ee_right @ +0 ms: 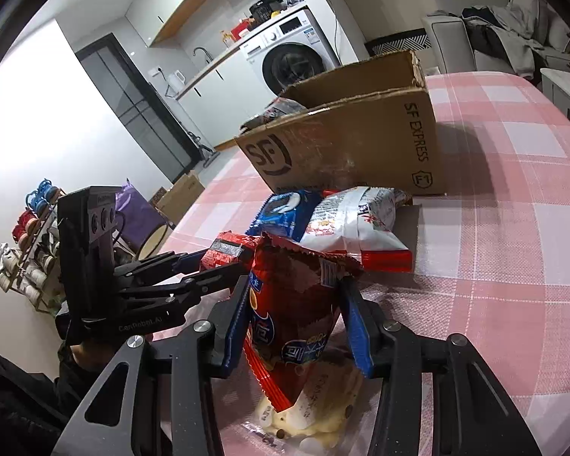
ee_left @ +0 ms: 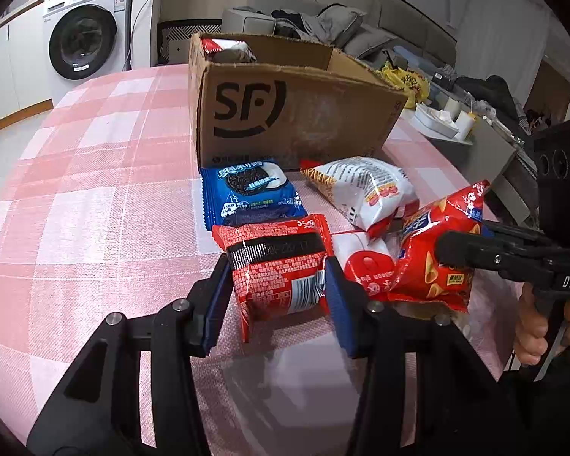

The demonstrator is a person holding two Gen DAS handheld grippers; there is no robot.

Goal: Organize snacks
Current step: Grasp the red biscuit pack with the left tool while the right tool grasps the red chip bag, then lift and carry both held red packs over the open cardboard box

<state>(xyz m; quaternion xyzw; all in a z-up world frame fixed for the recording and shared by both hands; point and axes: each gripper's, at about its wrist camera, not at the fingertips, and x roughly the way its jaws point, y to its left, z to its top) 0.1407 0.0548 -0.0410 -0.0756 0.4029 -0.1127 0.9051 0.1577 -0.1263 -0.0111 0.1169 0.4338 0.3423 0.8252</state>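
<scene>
My left gripper (ee_left: 279, 269) is shut on a small red snack packet (ee_left: 281, 288), its blue pads pressing both sides just above the pink checked tablecloth (ee_left: 95, 190). My right gripper (ee_right: 294, 288) is shut on a red chip bag (ee_right: 292, 323), held upright; in the left wrist view that red chip bag (ee_left: 433, 250) hangs from the right gripper (ee_left: 448, 250). Behind them lie a blue cookie packet (ee_left: 250, 193) and a white snack bag (ee_left: 368, 186), in front of an open cardboard box (ee_left: 285, 114) that holds some packets.
A red-and-white packet (ee_left: 364, 266) lies between the two held snacks, and a clear bag of pale sweets (ee_right: 323, 410) lies under the right gripper. A cluttered side table (ee_left: 448, 117) stands right of the box. A washing machine (ee_left: 83, 38) and sofa (ee_left: 323, 22) stand beyond the table.
</scene>
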